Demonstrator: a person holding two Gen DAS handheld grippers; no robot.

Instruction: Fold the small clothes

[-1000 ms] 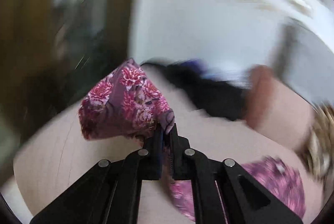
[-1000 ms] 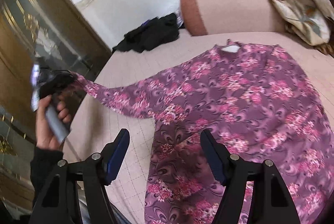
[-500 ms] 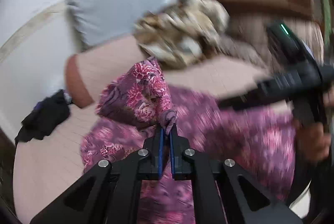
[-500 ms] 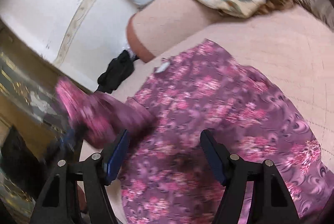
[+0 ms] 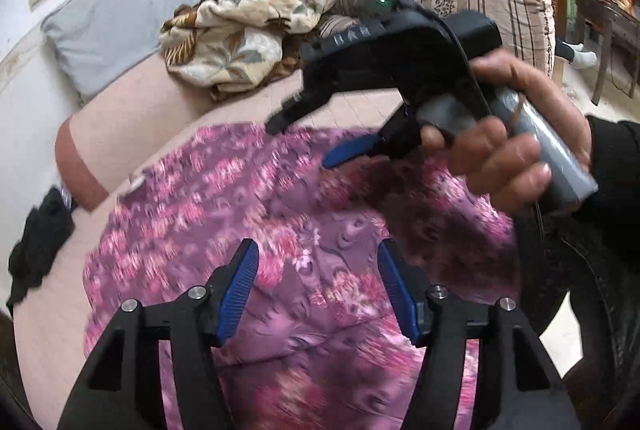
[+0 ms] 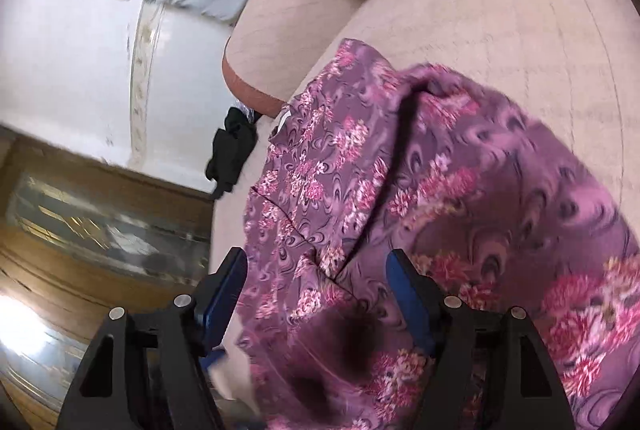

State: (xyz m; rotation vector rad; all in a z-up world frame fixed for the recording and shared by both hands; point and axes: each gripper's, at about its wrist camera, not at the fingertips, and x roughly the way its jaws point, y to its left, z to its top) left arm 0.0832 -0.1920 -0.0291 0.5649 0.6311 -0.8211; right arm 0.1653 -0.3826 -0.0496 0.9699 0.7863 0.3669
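Both hand-held grippers, left (image 5: 316, 288) and right (image 6: 316, 294), gape empty above the floral garment (image 5: 280, 230) lying on the bed (image 6: 500, 9), collar far-left. Only the left view shows the right hand (image 5: 516, 133).

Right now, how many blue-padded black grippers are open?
2. The left gripper hangs open above the purple floral garment; the right gripper is open over its folded sleeve side.

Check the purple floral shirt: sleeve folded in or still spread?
Folded in. On the purple floral shirt a sleeve lies across the body, forming a raised ridge. Both jaws stand open, holding nothing.
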